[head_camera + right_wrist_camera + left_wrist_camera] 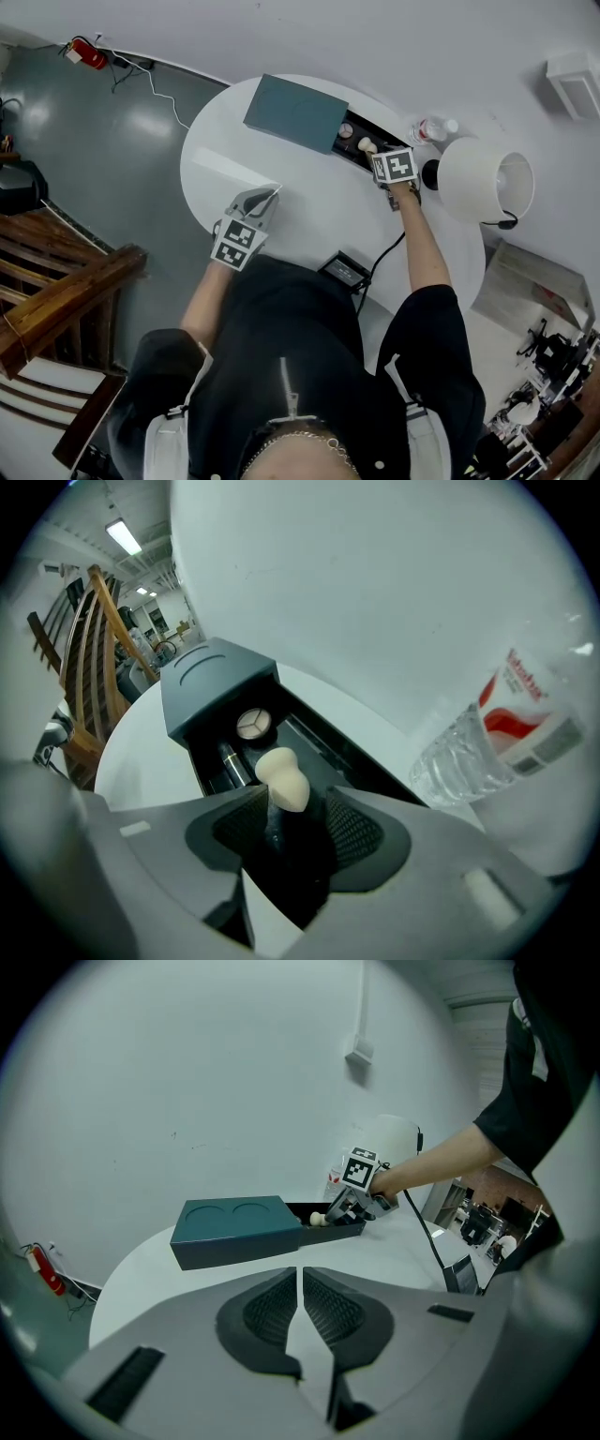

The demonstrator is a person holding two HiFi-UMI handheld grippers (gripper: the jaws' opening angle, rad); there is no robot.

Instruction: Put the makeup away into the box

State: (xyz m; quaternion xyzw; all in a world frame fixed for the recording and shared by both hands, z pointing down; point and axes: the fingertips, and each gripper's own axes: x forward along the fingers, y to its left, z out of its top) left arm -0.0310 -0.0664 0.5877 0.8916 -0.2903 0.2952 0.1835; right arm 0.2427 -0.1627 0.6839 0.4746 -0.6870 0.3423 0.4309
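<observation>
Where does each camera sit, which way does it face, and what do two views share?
Head view: on the person's head, facing steeply down at the table, box, left gripper, right gripper; arms and torso show.
Left gripper view: on the left gripper, looking across the table over its shut jaws; the right arm shows.
Right gripper view: on the right gripper, looking down between parted jaws into the open box at the sponge.
Shared: all three show the box.
</observation>
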